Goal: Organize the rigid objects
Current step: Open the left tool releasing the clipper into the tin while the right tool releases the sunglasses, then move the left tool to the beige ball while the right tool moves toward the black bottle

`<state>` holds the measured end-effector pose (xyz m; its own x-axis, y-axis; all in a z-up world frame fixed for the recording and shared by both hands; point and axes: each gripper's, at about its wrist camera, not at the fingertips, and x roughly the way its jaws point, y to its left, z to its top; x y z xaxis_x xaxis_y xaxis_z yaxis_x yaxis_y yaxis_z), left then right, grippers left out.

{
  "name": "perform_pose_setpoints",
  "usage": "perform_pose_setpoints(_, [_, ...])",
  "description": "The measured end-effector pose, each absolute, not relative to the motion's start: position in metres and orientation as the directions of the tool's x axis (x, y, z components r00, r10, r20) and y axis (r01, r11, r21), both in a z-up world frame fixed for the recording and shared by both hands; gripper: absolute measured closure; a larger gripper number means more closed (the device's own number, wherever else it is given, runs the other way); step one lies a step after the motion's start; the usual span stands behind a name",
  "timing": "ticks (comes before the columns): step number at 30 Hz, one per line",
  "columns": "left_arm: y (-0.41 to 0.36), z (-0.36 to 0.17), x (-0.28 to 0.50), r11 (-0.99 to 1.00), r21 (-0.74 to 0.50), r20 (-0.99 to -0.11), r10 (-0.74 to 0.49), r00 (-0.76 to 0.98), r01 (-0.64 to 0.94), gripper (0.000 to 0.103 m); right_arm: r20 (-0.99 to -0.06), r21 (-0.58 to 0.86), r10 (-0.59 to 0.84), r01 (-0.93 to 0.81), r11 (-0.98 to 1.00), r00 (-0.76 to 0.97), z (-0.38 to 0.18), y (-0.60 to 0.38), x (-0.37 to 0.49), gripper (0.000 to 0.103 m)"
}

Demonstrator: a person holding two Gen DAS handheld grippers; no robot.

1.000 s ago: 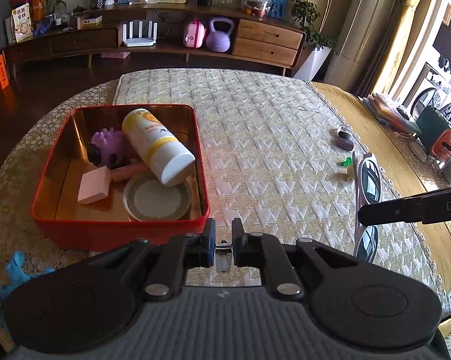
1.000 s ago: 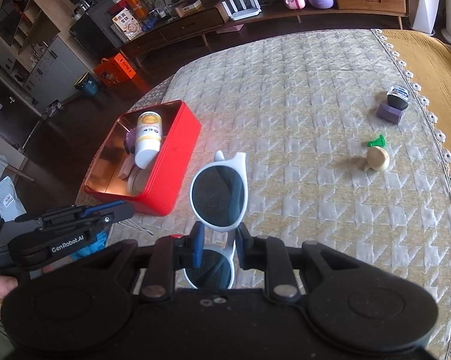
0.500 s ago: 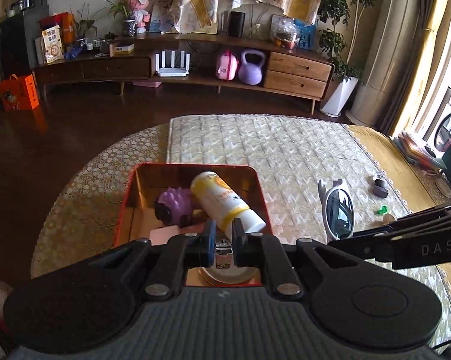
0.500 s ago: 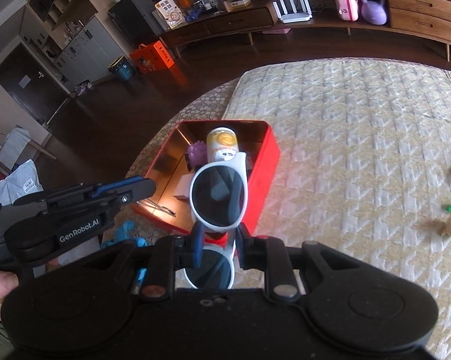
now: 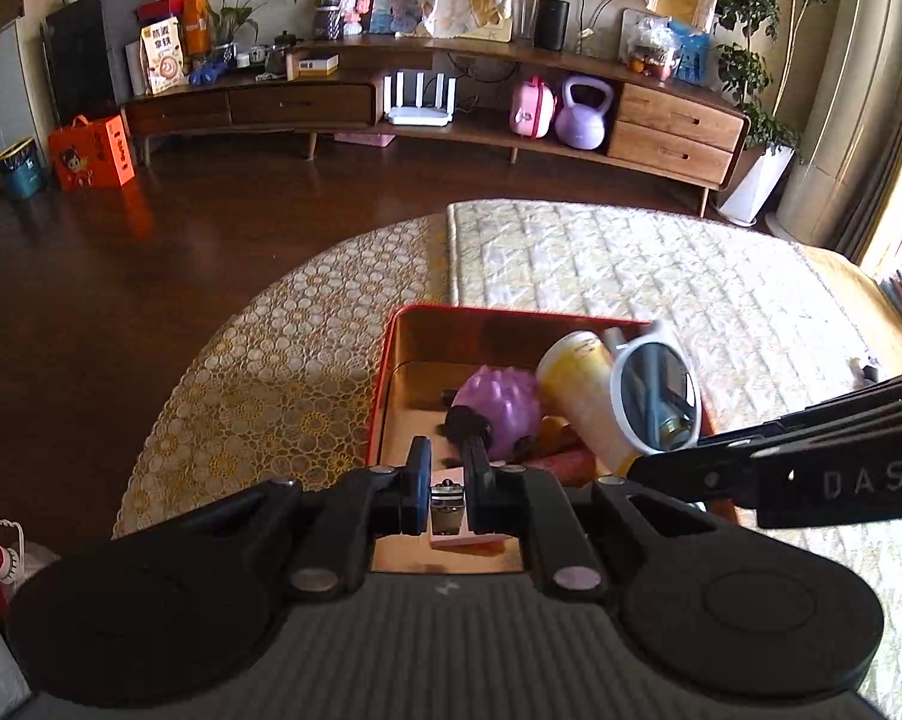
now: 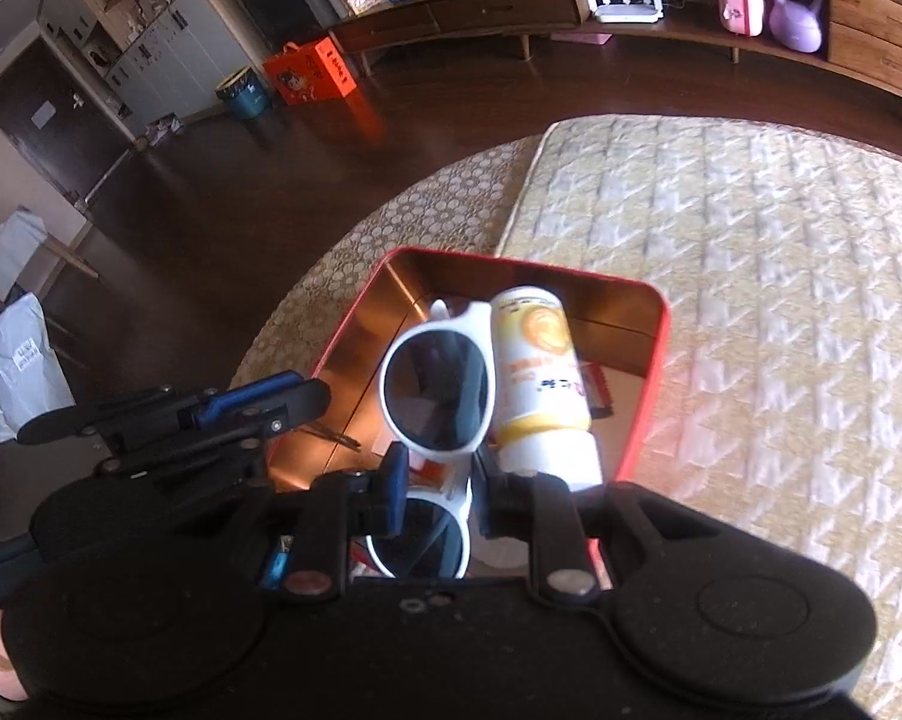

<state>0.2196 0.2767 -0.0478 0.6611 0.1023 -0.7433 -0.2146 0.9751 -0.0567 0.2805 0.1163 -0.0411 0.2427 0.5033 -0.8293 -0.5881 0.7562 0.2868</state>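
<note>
My right gripper is shut on white-framed sunglasses and holds them over the red tin. The sunglasses also show in the left wrist view, hanging above the tin. Inside the tin lie a yellow and white bottle, a purple spiky toy and a pink block. My left gripper is empty, its jaws nearly closed, at the tin's near edge. It shows at the left of the right wrist view.
The tin sits on a round table with a lace cloth and a quilted mat. Dark wood floor lies beyond. A long low cabinet with a purple kettlebell stands at the far wall.
My right gripper has carried the sunglasses left from the mat to over the tin. My left gripper has pulled back and risen, staying shut.
</note>
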Motion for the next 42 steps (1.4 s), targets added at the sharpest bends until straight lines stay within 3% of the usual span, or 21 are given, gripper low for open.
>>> perform_pose_setpoints(2, [0.280, -0.055, 0.221, 0.973, -0.064, -0.751, 0.098, 0.653, -0.220, 0.092, -0.837, 0.288, 0.499, -0.597, 0.749, 0.223, -0.048, 0.124, 0.279, 0.088])
perform_pose_setpoints(9, [0.285, -0.073, 0.222, 0.972, -0.095, -0.761, 0.068, 0.645, -0.214, 0.092, -0.855, 0.267, 0.473, -0.602, 0.752, 0.211, -0.064, 0.130, 0.277, 0.087])
perform_pose_setpoints(26, [0.272, -0.081, 0.219, 0.972, -0.091, -0.794, 0.062, 0.605, -0.218, 0.090, -0.840, 0.274, 0.498, -0.624, 0.732, 0.215, -0.044, 0.111, 0.254, 0.073])
perform_pose_setpoints(33, [0.260, -0.073, 0.208, 0.970, -0.078, -0.788, 0.081, 0.611, -0.229, 0.075, -0.831, 0.275, 0.509, -0.630, 0.726, 0.224, -0.033, 0.095, 0.240, 0.068])
perform_pose_setpoints(42, [0.238, -0.056, 0.196, 0.969, -0.068, -0.768, 0.101, 0.633, -0.237, 0.075, -0.809, 0.289, 0.533, -0.623, 0.727, 0.247, -0.020, 0.060, 0.228, 0.055])
